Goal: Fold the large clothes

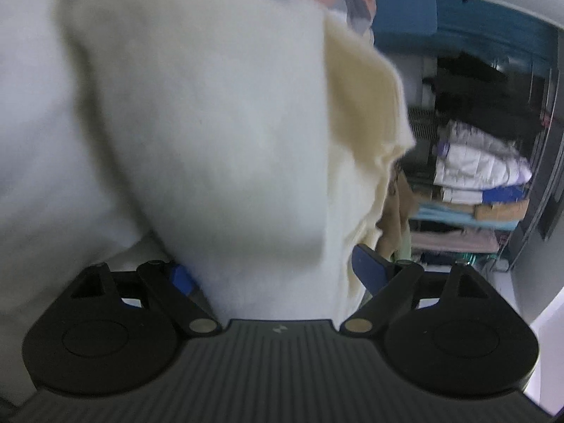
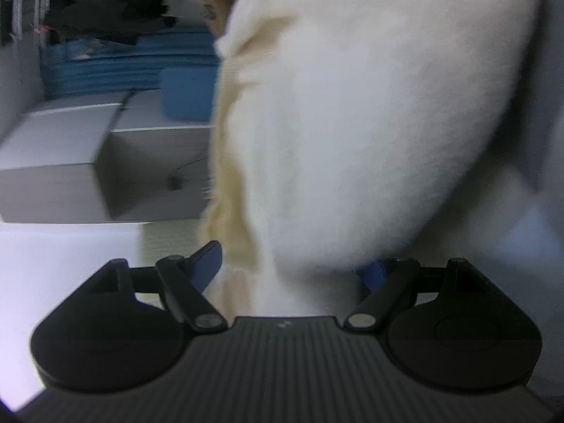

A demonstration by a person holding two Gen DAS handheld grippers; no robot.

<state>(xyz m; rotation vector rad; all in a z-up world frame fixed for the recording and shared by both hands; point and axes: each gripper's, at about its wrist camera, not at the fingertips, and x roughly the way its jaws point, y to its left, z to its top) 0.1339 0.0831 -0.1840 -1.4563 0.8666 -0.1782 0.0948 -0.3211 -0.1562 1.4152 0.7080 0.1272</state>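
Observation:
A thick, fluffy cream-white garment (image 1: pixel 211 123) fills most of the left wrist view, with a yellower knit edge on its right side. It runs down between the wide-set jaws of my left gripper (image 1: pixel 278 271), filling the gap and partly covering the left blue pad (image 1: pixel 181 276). The right wrist view shows the same garment (image 2: pixel 352 123) bunched between the wide jaws of my right gripper (image 2: pixel 290 269), hiding most of the right pad (image 2: pixel 373 275). Both grippers are shut on this bulky fold. Both views are blurred.
A shelf rack (image 1: pixel 476 176) stacked with folded clothes and bedding stands to the right in the left wrist view. The right wrist view is rolled sideways and shows grey box-like furniture (image 2: pixel 70 162), a blue cushion (image 2: pixel 187 91) and blue mats (image 2: pixel 123 67) on the left.

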